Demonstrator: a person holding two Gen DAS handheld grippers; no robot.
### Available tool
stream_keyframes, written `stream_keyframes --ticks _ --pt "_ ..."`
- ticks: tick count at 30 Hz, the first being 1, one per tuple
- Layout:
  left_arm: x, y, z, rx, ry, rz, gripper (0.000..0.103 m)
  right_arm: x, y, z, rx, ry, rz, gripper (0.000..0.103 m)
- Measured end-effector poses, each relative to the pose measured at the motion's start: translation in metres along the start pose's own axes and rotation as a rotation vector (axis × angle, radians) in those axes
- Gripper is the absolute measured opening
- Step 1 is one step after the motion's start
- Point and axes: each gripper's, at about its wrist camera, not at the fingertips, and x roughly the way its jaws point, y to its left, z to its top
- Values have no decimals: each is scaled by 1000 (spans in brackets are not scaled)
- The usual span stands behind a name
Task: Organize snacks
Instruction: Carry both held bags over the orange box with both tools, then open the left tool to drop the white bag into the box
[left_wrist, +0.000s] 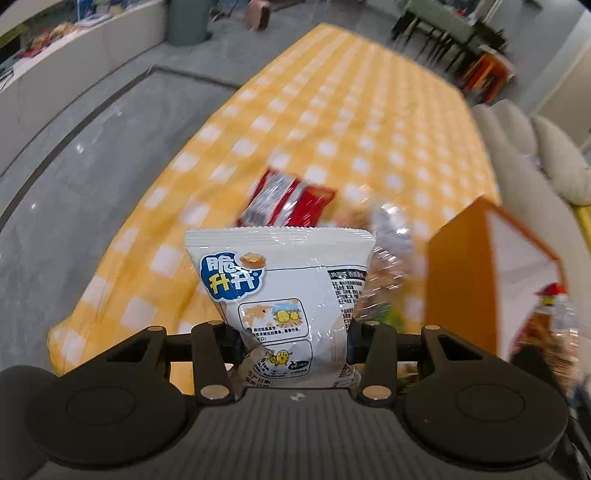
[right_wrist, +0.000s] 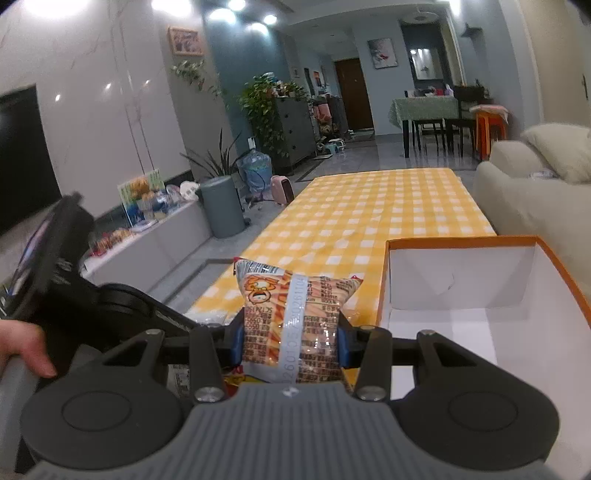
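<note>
A white snack packet (left_wrist: 284, 295) is clamped between the jaws of the left gripper (left_wrist: 291, 343), which are closed to about the packet's width; the packet stands upright from the pads, with its crimped top edge free. A second, orange-printed packet (right_wrist: 295, 317) is pinched in the same way by the right gripper (right_wrist: 291, 343), held level with its sealed end pointing forward, just beside the near left corner of the orange box (right_wrist: 458, 242). The box stands open on the checked tablecloth (right_wrist: 369, 206), and its white inside appears bare in the right wrist view. A red packet (left_wrist: 288, 201) and some clear-wrapped ones (left_wrist: 388, 251) are left on the cloth ahead of the left gripper, though they are blurred and their exact number cannot be told. Judged from this, the step in hand is the carrying of both packets into the box. It is best done one at a time: the right packet should be taken over the rim first, lowered until it nearly rests on the floor of the box, and only then released, so that it lies flat against a wall. The white packet should be brought across afterwards and laid beside it, not on top. The grip should be kept gentle, since the bags are likely air-filled and their contents could be crushed.
</note>
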Motion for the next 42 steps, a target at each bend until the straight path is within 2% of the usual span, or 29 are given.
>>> stream_keyframes --ticks 7,10,13,17,22,25,31,34,37,39,42 --pt "-56 -37 -1 67 -99 -88 51 -29 -42 21 180 -69 68 43" --pt "-74 -63 -6 105 -112 -143 51 -49 -62 34 184 -103 34 43" --pt "-81 -91 -13 146 -84 -217 51 -63 -86 42 181 -53 -4 43" --pt "-71 -132 -28 198 -23 -286 51 -71 -126 36 292 46 -52 43" --pt "-35 -168 -55 250 75 -253 51 -77 -158 25 418 84 -96 43" --pt "-10 -181 -64 267 122 -235 51 -75 -163 23 423 108 -105 43" --pt "10 -200 -78 311 121 -151 52 -68 -172 16 437 154 -107 43" --pt "21 -202 -79 316 145 -123 53 -63 -178 16 443 168 -117 43" --pt "22 -204 -80 338 133 -88 62 -55 -181 14 460 187 -123 43" --pt "18 -206 -81 356 110 -68 73 -53 -185 11 467 199 -121 43" --pt "17 -207 -79 366 103 -29 76 -49 -186 9 475 217 -117 43"
